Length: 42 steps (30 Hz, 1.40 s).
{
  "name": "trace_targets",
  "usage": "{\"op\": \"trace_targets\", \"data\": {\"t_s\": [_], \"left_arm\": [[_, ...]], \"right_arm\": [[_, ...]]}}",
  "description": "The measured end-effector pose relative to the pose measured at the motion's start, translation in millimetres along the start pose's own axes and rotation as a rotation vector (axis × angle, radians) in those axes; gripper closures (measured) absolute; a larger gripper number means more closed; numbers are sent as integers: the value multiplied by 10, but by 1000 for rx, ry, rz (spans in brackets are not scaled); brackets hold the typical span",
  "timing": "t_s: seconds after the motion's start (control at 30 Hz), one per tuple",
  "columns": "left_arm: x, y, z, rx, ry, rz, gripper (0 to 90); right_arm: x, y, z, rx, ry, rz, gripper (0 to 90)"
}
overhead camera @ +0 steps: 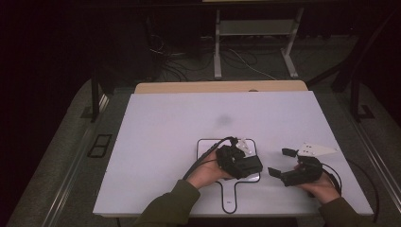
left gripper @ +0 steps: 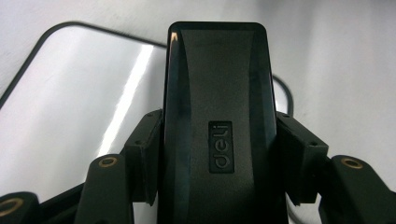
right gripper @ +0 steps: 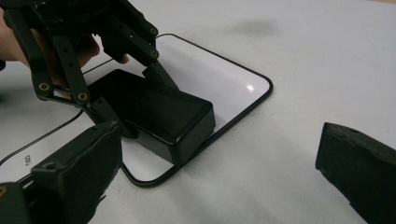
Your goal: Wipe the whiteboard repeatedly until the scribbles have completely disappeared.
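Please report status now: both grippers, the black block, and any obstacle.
Left gripper shut on black block, block over the small whiteboard. Right gripper open, empty, beside the board. Nothing in the way.

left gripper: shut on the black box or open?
Shut: left gripper pads press both sides of the black box over the whiteboard.

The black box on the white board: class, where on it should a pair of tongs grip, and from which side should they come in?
Grip the black box across its two long, flat side walls, coming in from its short end, as the left tongs do now. Those walls are parallel and the box is narrow enough to fit between the pads, while it lies flat on the white board.
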<state>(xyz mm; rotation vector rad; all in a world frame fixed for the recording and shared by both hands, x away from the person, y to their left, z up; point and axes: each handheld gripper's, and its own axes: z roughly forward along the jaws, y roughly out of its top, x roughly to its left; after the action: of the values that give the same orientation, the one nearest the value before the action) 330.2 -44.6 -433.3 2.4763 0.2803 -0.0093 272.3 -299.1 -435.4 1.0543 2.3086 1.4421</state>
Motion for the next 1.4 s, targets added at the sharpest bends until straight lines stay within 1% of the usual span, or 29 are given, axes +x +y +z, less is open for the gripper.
{"op": "trace_targets", "data": {"t_s": [0.07,0.1,0.13,0.3,0.33,0.37,0.4,0.43,0.5,0.53,0.57,0.63,0.67,0.7,0.73,0.77,0.8,0.87,0.93,0.97,1.03,1.1,1.13,1.17,1.23,1.3,1.33,1.37,1.4], "left_arm": [[-8,8,11,-2,1,12,393],[-14,7,15,-8,1,7,392],[-8,5,9,-3,0,13,391],[-15,-2,5,-5,-8,20,382],[-15,-2,3,-9,-10,18,382],[-23,-3,7,-24,-14,1,381],[-20,-3,-2,-18,-14,6,379],[-33,-2,5,-28,-6,1,386],[-40,6,3,-24,8,4,392],[-42,13,6,-21,22,20,394],[-52,22,11,-21,37,18,395],[-33,40,16,-16,81,34,397],[-14,47,20,-17,84,27,397],[9,52,16,-8,74,33,397],[9,51,16,-8,74,37,398],[-10,51,21,-11,61,25,398],[-37,55,15,6,46,39,398],[-114,59,3,33,31,60,399],[-130,46,10,17,37,45,399],[-106,48,6,23,39,45,399],[-64,58,13,13,76,31,399],[-15,61,18,6,84,17,399],[12,61,12,13,82,28,399],[17,59,10,13,80,30,399],[-6,56,13,8,63,14,399],[-38,55,6,22,37,25,399],[-61,56,14,15,24,24,399],[-86,58,24,8,16,20,398],[-95,63,24,15,19,28,398]], "right_arm": [[2,0,0,-1,1,-1,0],[3,1,-2,-1,2,0,0],[3,0,-3,-3,1,-1,0],[5,1,-12,-3,1,3,0],[5,1,-11,-3,1,3,0],[5,2,-11,-3,1,3,0],[4,2,-12,-3,1,3,0],[3,2,-12,-3,0,3,0],[1,2,-12,-4,-1,3,0],[3,2,-12,-4,-1,3,0],[3,2,-10,-4,0,3,0],[5,2,-9,-4,0,1,0],[6,3,-9,-4,-1,2,0],[5,2,-9,-5,-1,1,0],[5,2,-10,-6,-2,1,0],[4,2,-11,-5,-2,1,0],[2,1,-11,-4,-2,3,0],[0,1,-11,-4,-2,3,0],[-3,2,-11,-6,-3,3,0],[-3,2,-11,-6,-3,2,0],[1,3,-11,-6,-5,3,0],[6,3,-12,-8,-7,2,0],[4,4,-14,-8,-6,1,0],[1,4,-14,-9,-7,1,0],[-6,4,-14,-9,-8,3,0],[-7,4,-12,-10,-7,5,0],[-6,4,-11,-8,-7,5,0],[-5,5,-10,-9,-6,5,0],[-6,6,-8,-9,-6,6,0]]}}
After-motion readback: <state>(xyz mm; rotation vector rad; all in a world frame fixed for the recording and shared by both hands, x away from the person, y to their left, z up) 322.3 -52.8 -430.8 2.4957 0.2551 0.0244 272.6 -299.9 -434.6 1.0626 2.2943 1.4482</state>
